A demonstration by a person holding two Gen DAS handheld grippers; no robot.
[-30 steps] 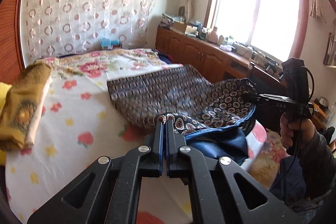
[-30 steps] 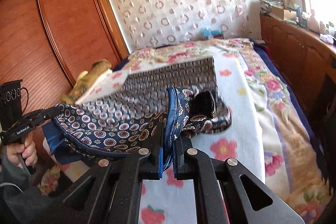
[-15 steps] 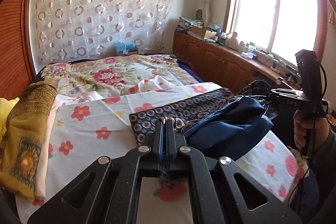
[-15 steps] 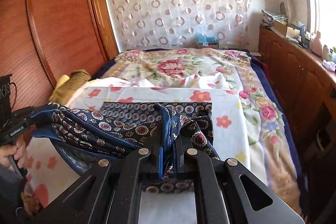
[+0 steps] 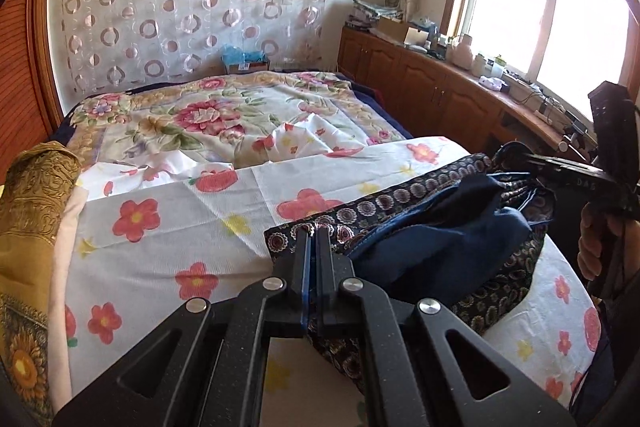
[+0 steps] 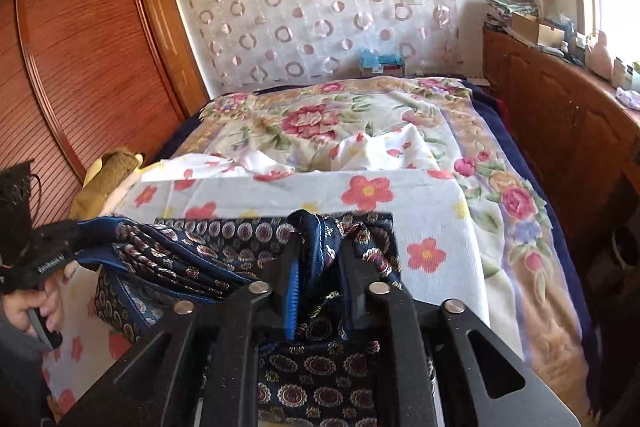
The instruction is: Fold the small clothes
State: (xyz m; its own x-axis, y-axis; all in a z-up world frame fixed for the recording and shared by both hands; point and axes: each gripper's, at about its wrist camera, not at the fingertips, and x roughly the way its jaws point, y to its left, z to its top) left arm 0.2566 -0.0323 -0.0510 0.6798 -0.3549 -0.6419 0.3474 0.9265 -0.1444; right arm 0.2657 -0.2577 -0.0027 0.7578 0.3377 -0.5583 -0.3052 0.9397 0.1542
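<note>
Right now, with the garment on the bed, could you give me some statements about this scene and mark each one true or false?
1. The left claw is shut on the dark patterned garment. True.
2. The garment lies on a plain green sheet. False: the sheet is white with red flowers.
3. A gold-coloured folded cloth lies at the left edge of the bed. True.
4. The wooden cabinets stand left of the bed. False: they stand to its right, under the window.

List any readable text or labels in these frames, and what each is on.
"DAS": white letters, partly cut off, on the black handheld right gripper.
White lettering on the black handheld left gripper: too blurred to read.
Label on the box under the blue tissue pack: too small.
</note>
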